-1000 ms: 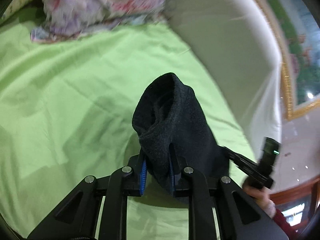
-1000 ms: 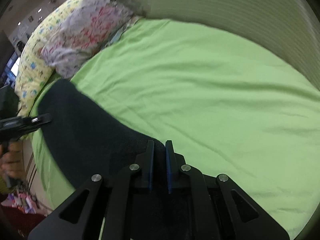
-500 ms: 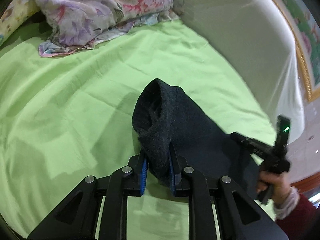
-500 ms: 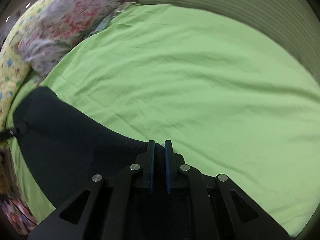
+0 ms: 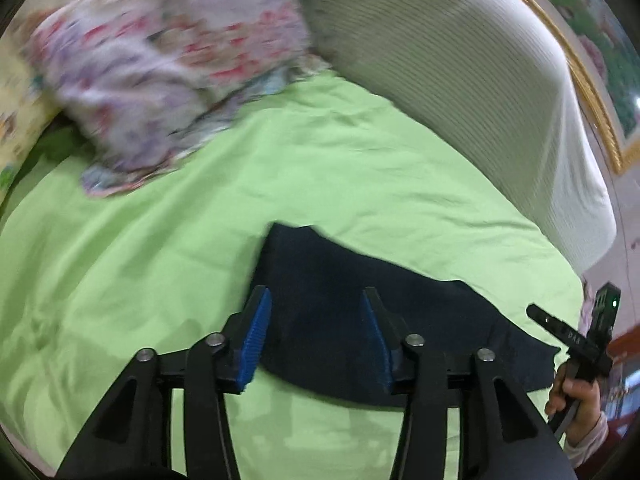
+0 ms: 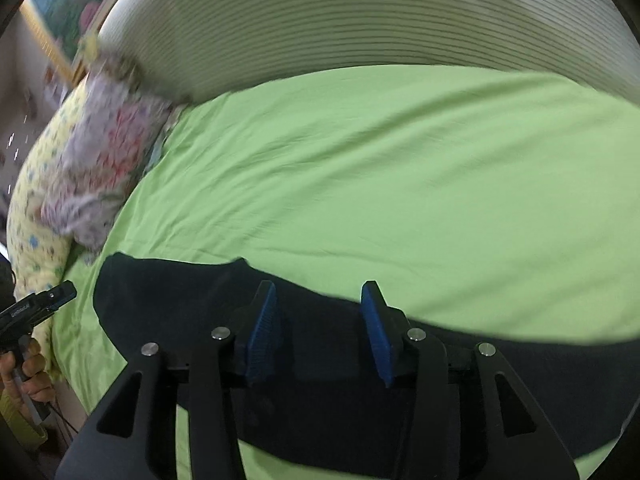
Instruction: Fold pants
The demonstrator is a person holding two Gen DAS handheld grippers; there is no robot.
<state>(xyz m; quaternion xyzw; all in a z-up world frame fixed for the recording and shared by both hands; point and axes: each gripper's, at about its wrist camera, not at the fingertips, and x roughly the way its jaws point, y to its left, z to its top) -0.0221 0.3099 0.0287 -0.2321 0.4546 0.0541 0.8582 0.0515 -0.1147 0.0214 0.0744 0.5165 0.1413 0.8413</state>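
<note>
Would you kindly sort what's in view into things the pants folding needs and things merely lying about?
Needed:
dark pants
left hand-held gripper, open
right hand-held gripper, open
green bed sheet

Lying about:
floral pillow
yellow patterned pillow
ribbed headboard
framed picture

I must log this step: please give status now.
Left tongs open, right tongs open. Pants flat on sheet, not held. Pillow far off, nothing in the way.

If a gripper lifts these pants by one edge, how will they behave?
The pants lie flat, following the green sheet, so they would probably droop. The fabric looks thick and fuzzy, so it is unlikely to slip from the pads.
</note>
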